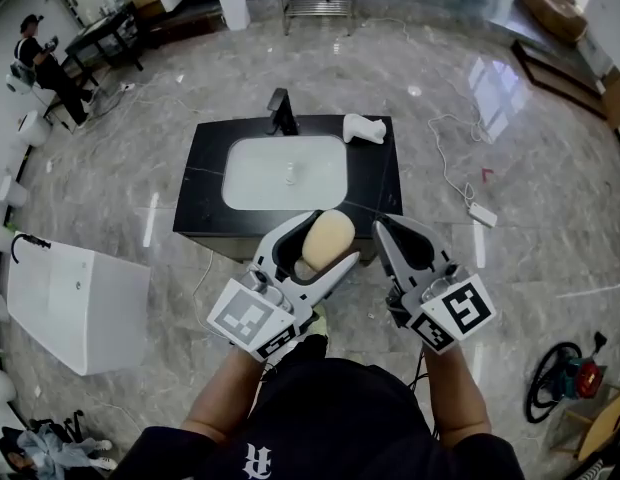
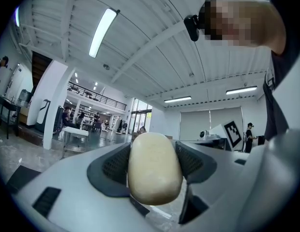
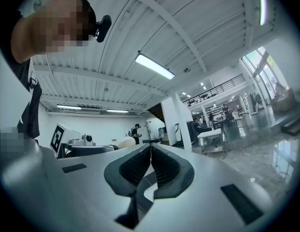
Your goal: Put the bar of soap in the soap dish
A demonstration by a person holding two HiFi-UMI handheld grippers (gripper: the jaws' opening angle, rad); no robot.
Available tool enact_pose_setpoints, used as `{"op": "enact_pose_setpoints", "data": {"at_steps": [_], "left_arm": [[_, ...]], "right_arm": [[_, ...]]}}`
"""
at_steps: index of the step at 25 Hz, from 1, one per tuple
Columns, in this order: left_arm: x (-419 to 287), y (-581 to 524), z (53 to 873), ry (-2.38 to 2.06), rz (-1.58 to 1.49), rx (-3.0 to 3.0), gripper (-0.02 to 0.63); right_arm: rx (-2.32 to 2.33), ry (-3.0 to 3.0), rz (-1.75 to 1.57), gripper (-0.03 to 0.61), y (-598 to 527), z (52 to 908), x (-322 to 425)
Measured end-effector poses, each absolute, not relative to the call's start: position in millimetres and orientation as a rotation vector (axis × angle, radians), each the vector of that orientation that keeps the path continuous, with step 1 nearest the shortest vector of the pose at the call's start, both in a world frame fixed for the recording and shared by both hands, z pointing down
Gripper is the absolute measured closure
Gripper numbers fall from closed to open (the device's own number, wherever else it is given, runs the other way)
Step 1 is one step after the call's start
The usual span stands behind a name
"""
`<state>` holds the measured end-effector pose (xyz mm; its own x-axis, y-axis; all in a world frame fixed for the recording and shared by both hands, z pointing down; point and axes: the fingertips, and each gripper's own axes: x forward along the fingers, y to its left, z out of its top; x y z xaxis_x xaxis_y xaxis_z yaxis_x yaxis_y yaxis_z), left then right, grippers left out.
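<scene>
A cream oval bar of soap (image 1: 327, 240) sits clamped between the jaws of my left gripper (image 1: 323, 244), held in the air in front of the black vanity. In the left gripper view the soap (image 2: 154, 167) fills the gap between the dark pads. My right gripper (image 1: 384, 230) is beside it, jaws shut together with nothing between them; in its own view the pads (image 3: 151, 169) meet. A white soap dish (image 1: 364, 127) lies on the counter's far right corner, beyond both grippers.
The black vanity counter (image 1: 374, 182) holds a white basin (image 1: 286, 172) and a black faucet (image 1: 282, 112). A white box (image 1: 78, 303) stands on the floor at left. A cable and power strip (image 1: 481, 213) lie on the marble floor at right.
</scene>
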<state>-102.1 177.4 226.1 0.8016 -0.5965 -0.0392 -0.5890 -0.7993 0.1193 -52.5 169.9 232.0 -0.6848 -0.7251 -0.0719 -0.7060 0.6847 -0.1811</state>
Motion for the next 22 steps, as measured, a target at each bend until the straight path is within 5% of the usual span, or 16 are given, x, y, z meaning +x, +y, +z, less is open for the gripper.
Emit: {"op": "enact_pose_setpoints", "data": {"at_steps": [22], "left_arm": [[-115, 4, 244, -0.794, -0.076, 2.932, 0.318]], "right_arm": [[-1.288, 2.679, -0.211, 0.569, 2, 229, -70]]}}
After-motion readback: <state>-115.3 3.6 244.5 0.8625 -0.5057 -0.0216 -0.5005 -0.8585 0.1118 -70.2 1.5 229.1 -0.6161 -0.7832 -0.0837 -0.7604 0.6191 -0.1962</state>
